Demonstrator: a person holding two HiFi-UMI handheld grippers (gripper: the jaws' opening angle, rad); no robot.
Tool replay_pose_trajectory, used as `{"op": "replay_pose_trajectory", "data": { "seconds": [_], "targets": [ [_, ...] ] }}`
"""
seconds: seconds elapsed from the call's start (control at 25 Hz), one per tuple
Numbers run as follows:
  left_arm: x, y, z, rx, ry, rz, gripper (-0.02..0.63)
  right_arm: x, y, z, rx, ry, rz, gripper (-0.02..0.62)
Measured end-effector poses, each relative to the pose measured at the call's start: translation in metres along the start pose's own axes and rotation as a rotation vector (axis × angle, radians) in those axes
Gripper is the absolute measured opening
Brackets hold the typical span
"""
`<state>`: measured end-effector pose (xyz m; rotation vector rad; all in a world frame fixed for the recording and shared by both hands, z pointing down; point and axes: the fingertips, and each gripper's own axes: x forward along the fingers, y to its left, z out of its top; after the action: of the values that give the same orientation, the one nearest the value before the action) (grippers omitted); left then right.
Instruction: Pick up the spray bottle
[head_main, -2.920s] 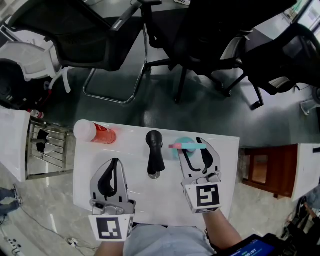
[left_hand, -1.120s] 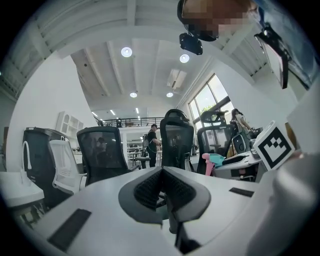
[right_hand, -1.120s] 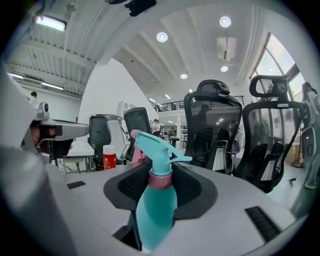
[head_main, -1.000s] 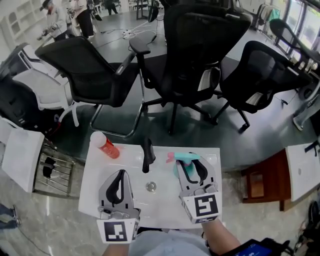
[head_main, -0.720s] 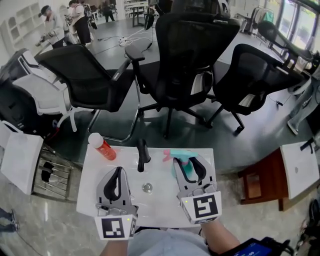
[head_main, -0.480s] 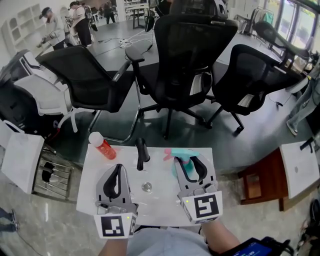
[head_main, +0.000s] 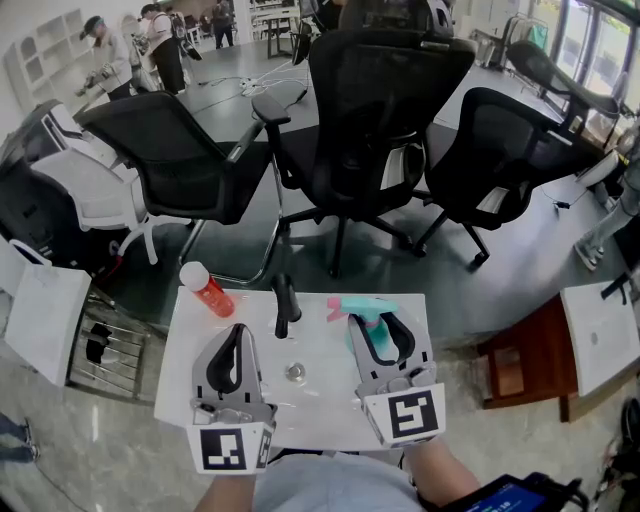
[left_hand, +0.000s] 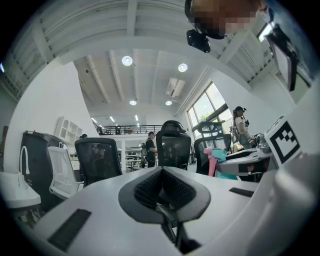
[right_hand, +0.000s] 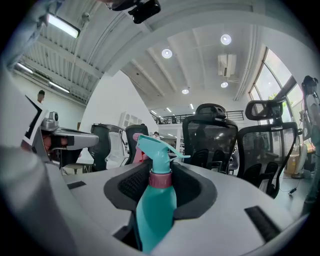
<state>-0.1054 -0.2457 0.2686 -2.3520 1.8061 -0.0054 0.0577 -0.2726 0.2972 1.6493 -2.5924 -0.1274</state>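
The teal spray bottle (head_main: 378, 342) with a pink collar and trigger sits between the fingers of my right gripper (head_main: 378, 320), which is shut on it over the white table (head_main: 320, 400). In the right gripper view the bottle (right_hand: 155, 200) stands upright, and the pads of the right gripper (right_hand: 160, 177) press on its shoulder and collar. My left gripper (head_main: 237, 335) hangs to the left over the table, shut with nothing in it. Its pads meet in the left gripper view (left_hand: 161, 186), where the bottle (left_hand: 218, 155) shows at right.
On the table stand a red bottle with a white cap (head_main: 206, 289), a black upright handle-like thing (head_main: 285, 305) and a small metal disc (head_main: 294, 373). Black office chairs (head_main: 380, 110) crowd the floor beyond. A wire rack (head_main: 110, 345) is at left, a brown cabinet (head_main: 520, 368) at right.
The head view has tilted up from the table toward the chairs. Both grippers have risen a little, the right one with the spray bottle in it. They have kept still lately.
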Motion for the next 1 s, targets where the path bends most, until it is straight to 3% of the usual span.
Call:
{"op": "replay_pose_trajectory", "data": {
  "seconds": [1.0],
  "targets": [
    [0.0031,-0.0029,-0.0042,0.006,0.003,-0.015,0.018,-0.0001,-0.0023,-0.0011,0.011,-0.008,-0.009,0.153]
  ]
}}
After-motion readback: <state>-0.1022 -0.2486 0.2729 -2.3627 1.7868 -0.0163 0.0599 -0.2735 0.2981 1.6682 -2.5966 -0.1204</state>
